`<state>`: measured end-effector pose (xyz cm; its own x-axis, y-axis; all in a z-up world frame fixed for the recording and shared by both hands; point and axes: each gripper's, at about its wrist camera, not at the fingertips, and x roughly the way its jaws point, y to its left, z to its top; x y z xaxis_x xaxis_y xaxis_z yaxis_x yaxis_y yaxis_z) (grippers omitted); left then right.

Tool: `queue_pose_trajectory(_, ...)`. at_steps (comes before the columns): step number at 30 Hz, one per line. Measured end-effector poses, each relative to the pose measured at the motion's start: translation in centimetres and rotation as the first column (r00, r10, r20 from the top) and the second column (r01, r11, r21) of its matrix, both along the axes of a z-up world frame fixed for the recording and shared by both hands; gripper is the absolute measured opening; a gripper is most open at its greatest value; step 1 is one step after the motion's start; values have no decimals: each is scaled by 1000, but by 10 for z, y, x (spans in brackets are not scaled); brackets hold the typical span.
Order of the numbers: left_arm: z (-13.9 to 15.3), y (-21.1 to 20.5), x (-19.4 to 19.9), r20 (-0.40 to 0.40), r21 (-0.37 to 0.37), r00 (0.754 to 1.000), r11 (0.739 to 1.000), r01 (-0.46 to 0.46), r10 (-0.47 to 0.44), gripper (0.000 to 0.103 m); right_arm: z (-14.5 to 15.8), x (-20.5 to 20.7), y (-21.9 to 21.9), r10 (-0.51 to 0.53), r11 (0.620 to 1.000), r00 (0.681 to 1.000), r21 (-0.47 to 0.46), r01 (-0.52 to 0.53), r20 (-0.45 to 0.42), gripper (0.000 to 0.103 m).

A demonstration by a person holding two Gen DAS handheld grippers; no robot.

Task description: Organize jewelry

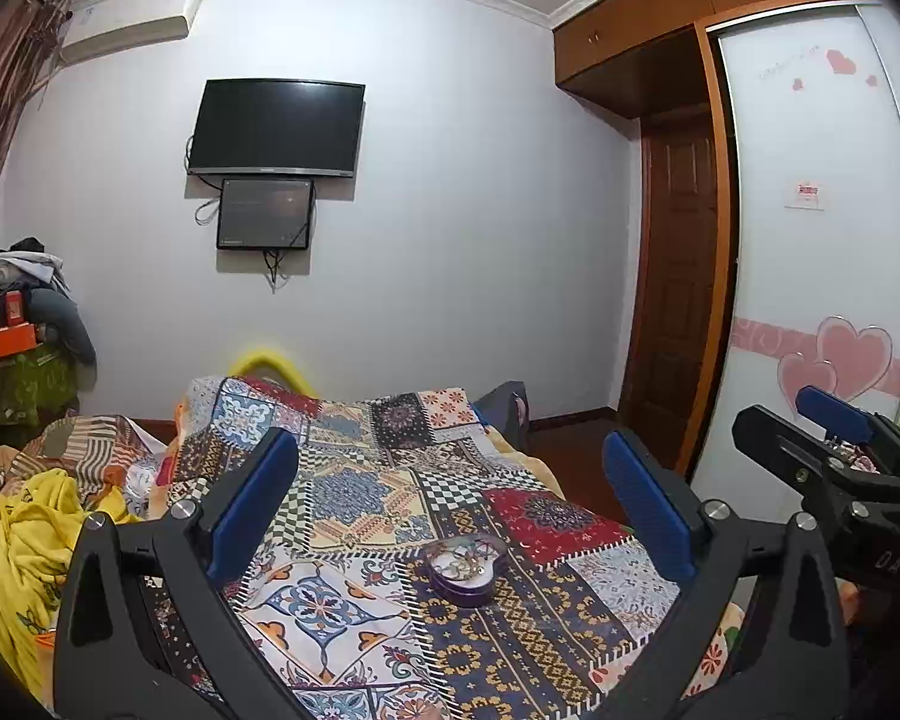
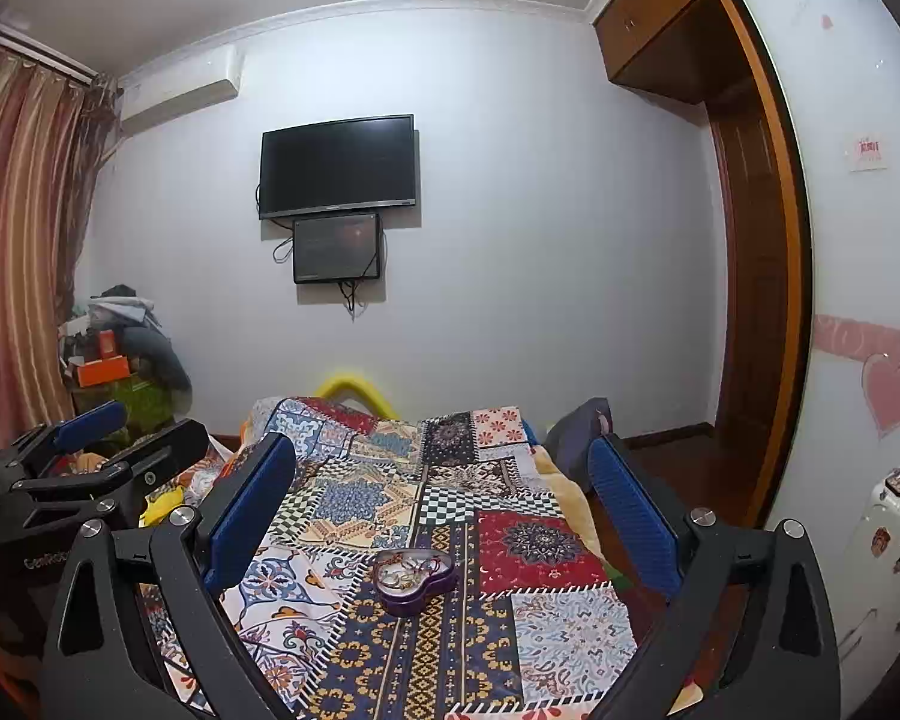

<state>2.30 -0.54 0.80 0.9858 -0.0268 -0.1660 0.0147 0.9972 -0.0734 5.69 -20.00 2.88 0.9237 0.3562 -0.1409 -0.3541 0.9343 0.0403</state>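
Observation:
A purple heart-shaped jewelry box [image 1: 465, 567] lies open on the patchwork bedspread [image 1: 360, 492], with a tangle of jewelry [image 1: 468, 564] inside. It also shows in the right wrist view [image 2: 413, 579]. My left gripper [image 1: 450, 480] is open and empty, held above and short of the box. My right gripper [image 2: 444, 492] is open and empty too, at about the same distance. Each gripper shows in the other's view: the right gripper [image 1: 834, 450] at the right edge, the left gripper [image 2: 108, 438] at the left.
A crumpled yellow cloth [image 1: 24, 552] and striped bedding lie left of the bedspread. A clothes pile with an orange box [image 1: 12, 339] stands at the far left. A TV [image 1: 276, 126] hangs on the far wall. A wardrobe with heart stickers [image 1: 822, 240] stands right.

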Motion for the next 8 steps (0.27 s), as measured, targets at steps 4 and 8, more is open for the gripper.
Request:
queue_pose_trajectory(4, 0, 1, 0, 4, 4, 1000, 1000, -8, 8, 102, 0, 1, 0, 0, 1000, 1000, -1, 0, 0, 97)
queue_pose_trajectory(8, 0, 2, 2, 3, 2, 1000, 1000, -5, 5, 102, -2, 1, 0, 2, 1000, 1000, 0, -2, -4, 97)
